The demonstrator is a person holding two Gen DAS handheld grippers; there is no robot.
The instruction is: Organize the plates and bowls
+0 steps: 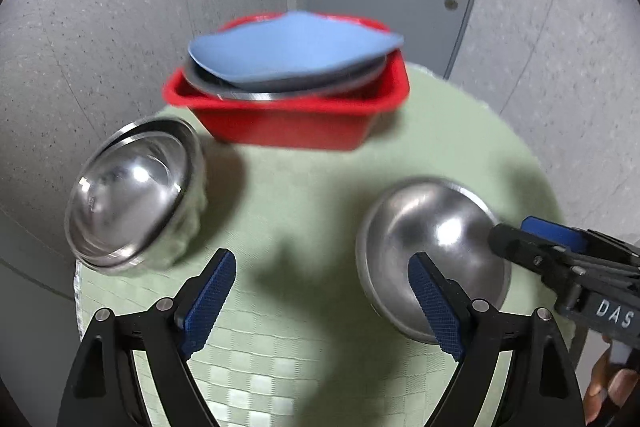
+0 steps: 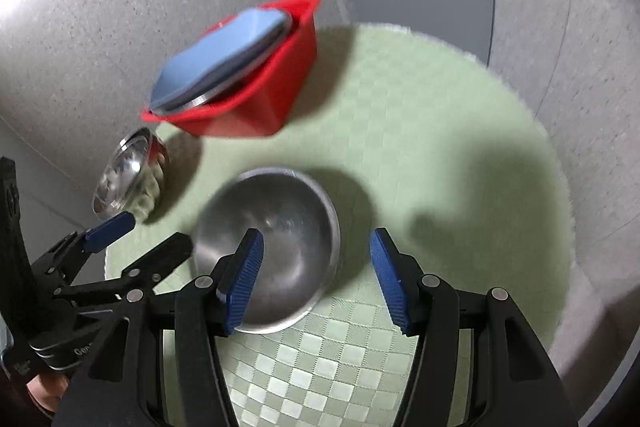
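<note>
Two steel bowl groups on a round green worktop [image 1: 440,131], one red tub [image 1: 288,111] behind. At far left, nested bowls [image 1: 128,195] tipped on edge near the worktop's rim, apparently stacked already and awaiting a place in the tub. Next, left tongs [image 1: 320,303] spread wide, empty, only bare mat between the blue pads; likely free to take whichever bowl comes next. Centre back, tub loaded with a blue plate [image 1: 296,47] tilted over a steel plate, both leaning on the tub's wall, probably because too broad to lie flat inside. At right, single bowl [image 2: 272,247] upright on the mat, apart from the nested pair. Right tongs [image 2: 316,279] partly open, nothing gripped, left pad over the bowl's hollow, right pad outside the rim: seemingly lined up to pinch the wall, though not yet pressing. No earlier view for comparison; blur in both views, so fine contact hard to judge.
</note>
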